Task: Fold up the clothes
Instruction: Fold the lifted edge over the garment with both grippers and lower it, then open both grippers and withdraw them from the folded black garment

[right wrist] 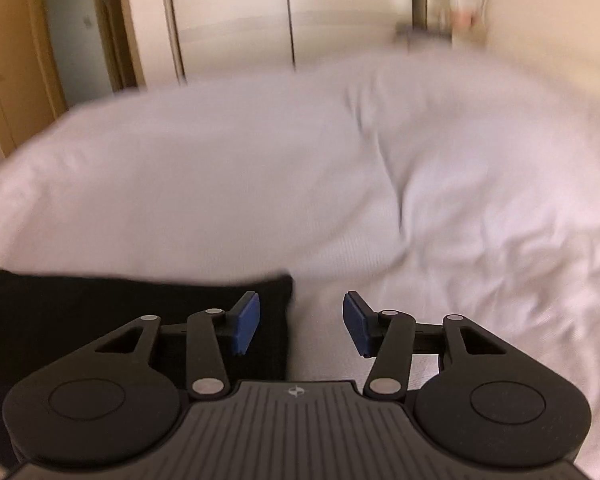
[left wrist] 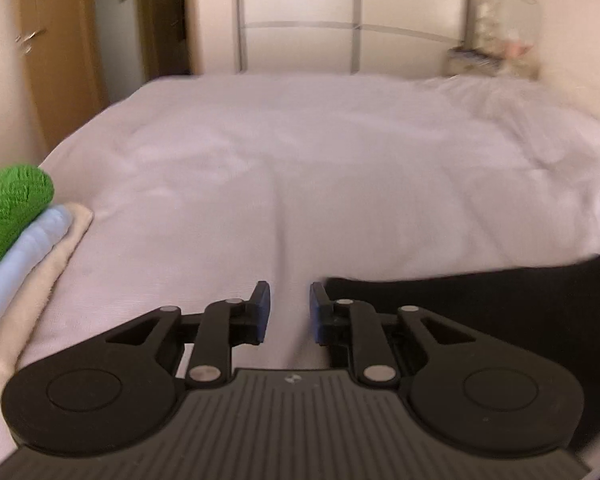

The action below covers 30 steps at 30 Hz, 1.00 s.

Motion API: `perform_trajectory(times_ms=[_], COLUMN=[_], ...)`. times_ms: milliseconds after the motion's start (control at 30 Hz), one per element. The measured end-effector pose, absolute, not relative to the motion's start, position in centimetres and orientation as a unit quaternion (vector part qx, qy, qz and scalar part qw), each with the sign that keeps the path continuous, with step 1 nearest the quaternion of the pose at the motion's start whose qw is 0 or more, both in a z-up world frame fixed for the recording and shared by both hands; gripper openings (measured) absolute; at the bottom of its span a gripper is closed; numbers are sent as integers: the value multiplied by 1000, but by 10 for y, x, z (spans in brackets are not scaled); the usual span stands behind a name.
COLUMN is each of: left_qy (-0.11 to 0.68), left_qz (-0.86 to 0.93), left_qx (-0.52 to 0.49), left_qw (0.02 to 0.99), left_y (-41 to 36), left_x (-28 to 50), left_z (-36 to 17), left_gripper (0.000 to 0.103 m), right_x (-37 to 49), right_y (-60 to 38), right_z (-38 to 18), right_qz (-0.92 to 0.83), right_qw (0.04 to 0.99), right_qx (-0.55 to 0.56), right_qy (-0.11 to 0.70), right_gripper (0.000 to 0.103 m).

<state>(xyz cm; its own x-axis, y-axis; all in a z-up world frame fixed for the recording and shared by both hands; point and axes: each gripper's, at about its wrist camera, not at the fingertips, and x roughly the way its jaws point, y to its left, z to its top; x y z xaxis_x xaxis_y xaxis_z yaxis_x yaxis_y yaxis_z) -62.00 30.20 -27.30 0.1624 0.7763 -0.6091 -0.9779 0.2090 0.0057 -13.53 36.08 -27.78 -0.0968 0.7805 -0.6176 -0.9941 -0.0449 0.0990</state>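
Left wrist view: the left gripper (left wrist: 290, 312) hangs over the white bed cover (left wrist: 300, 168); its blue-padded jaws stand a narrow gap apart with only bare sheet showing between them, nothing gripped. A black garment (left wrist: 500, 300) lies flat on the cover at about 4 o'clock from the fingertips, its near part hidden behind the gripper body and its right end cut off by the fisheye rim. At 9 o'clock, a stack of folded clothes (left wrist: 28, 240) sits on the bed edge: green knit on top, pale blue under it, cream at the bottom; the stack's left side is cut off. Far background blurred: a wooden door (left wrist: 56, 60) at 11 o'clock, white wardrobe panels (left wrist: 352, 20) at 12, unreadable clutter on a nightstand at 1.

Right wrist view: heavier motion blur. The right gripper (right wrist: 301, 322) has its jaws clearly apart, empty, over the sheet. The black garment (right wrist: 100, 304) lies at 9 o'clock, its right edge passing under the left pad (right wrist: 246, 322); whether the pad touches the cloth cannot be told. Its lower part is hidden by the gripper. The folded stack does not appear here. Rumpled folds of the cover fill 2 to 4 o'clock.
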Motion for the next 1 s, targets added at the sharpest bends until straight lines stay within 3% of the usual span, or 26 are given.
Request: perform_trajectory(times_ms=[133,267,400,500,567,767,933,1000], left_qy=[266,310,297,301,306,275,303,304], left_qz=[559,565,595,613,631,610,605,613], left_qx=[-172,-141,-188,-183,-173,-148,-135,-149], left_qw=[766,751,722,707,692,728,724,714], left_y=[241,218,217,209,200,174,180,185], left_x=[-595,-569,-589,-589,-584,-544,-518,-527], left_z=[-284,-330,-358,-351,-340,-309,-332,-348], left_gripper=[17,20,8,3,11,16,18,34], right_x=[-179,-232,-236,-202,-190,-201,-219,-207], right_y=[297,266,255,253,250,234,232,232], right_z=[-276,-315,-351,-355,-346,-312,-327,-340], right_qz=[731,732,707,688,682,681,697,689], right_qw=[615,612,636,654,656,673,653,657], right_qx=[-191,-245,-267,-241,-235,-201,-222,-224], right_qy=[225,171,154,202,221,205,195,208], right_gripper=[51,48,46,51,50,52,52,56])
